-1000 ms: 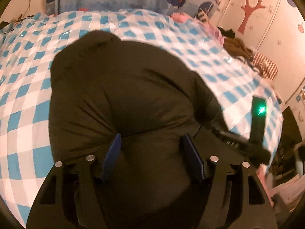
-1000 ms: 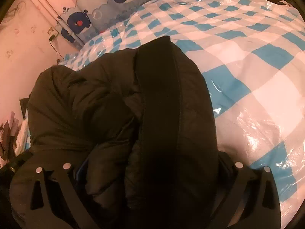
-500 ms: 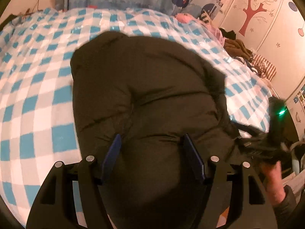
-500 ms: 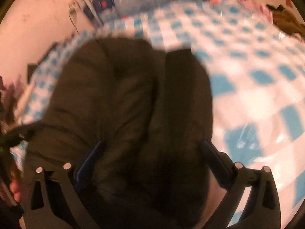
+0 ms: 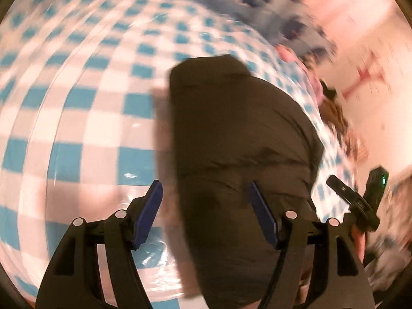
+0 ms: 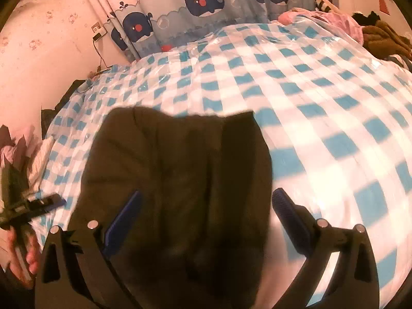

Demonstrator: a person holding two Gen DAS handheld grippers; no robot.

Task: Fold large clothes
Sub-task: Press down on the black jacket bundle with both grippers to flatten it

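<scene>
A dark, puffy quilted jacket point(image 5: 239, 141) lies folded into a thick bundle on a bed covered by a blue-and-white checked sheet point(image 5: 77, 108) under shiny clear plastic. The bundle sits near the bed's front edge, with the open checks stretching away behind and to both sides of it.

The left tongs point(image 5: 206, 206) hang above the jacket's left edge with their blue pads point(image 5: 150, 211) apart; one pad is over the sheet, the other over the dark fabric, and neither presses on anything. The right tongs point(image 6: 206, 211) likewise stand wide apart above the bundle, blue pads point(image 6: 123, 219) clear of the cloth, nothing between them gripped.

In the left wrist view the other black gripper body point(image 5: 360, 198) shows at the right with a small green light. In the right wrist view a hand point(image 6: 23, 252) grips the other tool at the left edge.

A pale blue curtain printed with navy whales point(image 6: 203, 2) hangs behind the bed, and a heap of brown and pink clothes point(image 6: 370, 31) lies at the far right. No readable writing or brand shows anywhere; the left view is motion-blurred.
</scene>
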